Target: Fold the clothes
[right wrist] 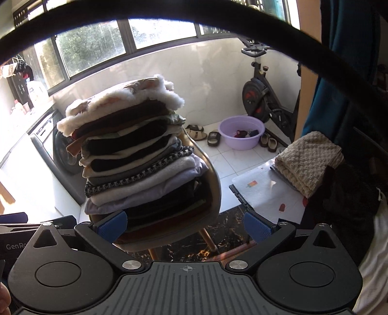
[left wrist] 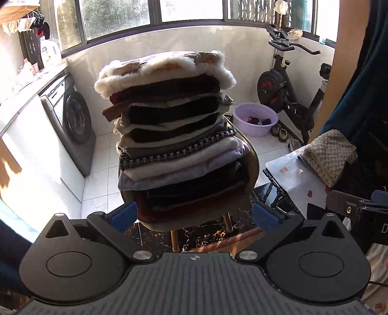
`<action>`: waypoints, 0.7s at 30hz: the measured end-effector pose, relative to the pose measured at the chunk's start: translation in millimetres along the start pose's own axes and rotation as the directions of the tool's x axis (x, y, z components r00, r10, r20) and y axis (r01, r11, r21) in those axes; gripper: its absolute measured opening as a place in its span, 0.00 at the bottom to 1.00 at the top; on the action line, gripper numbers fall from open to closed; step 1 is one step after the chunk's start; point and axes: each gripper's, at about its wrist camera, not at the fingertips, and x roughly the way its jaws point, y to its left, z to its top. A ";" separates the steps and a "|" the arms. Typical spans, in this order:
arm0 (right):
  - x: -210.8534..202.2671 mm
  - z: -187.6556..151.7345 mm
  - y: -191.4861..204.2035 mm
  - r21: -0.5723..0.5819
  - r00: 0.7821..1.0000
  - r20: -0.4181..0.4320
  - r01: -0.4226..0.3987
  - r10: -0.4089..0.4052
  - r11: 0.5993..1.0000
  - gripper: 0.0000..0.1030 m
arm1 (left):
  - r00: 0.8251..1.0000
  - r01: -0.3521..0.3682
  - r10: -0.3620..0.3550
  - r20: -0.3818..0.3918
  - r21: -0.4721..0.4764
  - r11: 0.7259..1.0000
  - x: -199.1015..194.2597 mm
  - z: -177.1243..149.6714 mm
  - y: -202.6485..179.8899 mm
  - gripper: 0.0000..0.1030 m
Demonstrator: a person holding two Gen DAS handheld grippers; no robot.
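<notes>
Grippers nearest the lens: the left gripper (left wrist: 194, 215) has its blue pads (left wrist: 124, 215) spread wide apart with nothing between them, and the right gripper (right wrist: 184, 227) likewise stands with its pads (right wrist: 257, 229) wide apart and empty. Both point at the stack (left wrist: 174, 130) of folded clothes, which sits on the seat of a chair (left wrist: 253, 160) just beyond the fingers. The stack fills the seat; dark and red pieces lie at the bottom, grey and patterned pieces in the middle, and a fleece-edged piece (left wrist: 167, 70) lies on top. To the right, near the grippers, a board (right wrist: 266, 191) with a pale printed cover carries a folded beige towel (right wrist: 308, 160) at its far right corner; a dark garment (right wrist: 344, 193) lies at its near right edge, touching the towel. A black strap (right wrist: 194, 14) arcs across the top of the right wrist view. On the tiled floor behind the chair stands a purple basin (left wrist: 255, 121) holding small dark items, with slippers (right wrist: 198, 133) beside it. A washer (left wrist: 75, 121) stands under the counter at left, and an exercise bike (left wrist: 283, 89) stands at right, against the wall under the windows (left wrist: 116, 17).
</notes>
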 end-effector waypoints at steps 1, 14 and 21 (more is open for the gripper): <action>-5.3 -3.9 0.3 -0.001 1.000 0.002 0.005 -0.005 1.000 0.99 | 1.000 0.005 -0.005 0.001 0.001 1.000 -3.1 -2.2 -1.0 1.00; -39.7 14.8 -22.8 -0.100 0.996 0.071 -0.047 0.054 0.994 0.99 | 0.999 -0.021 0.024 0.030 -0.102 0.995 -25.6 0.7 -31.4 1.00; -34.4 25.3 -59.8 -0.069 0.994 0.065 -0.079 0.084 0.994 0.99 | 0.998 -0.050 0.054 0.021 -0.133 0.990 -28.3 -3.4 -53.5 1.00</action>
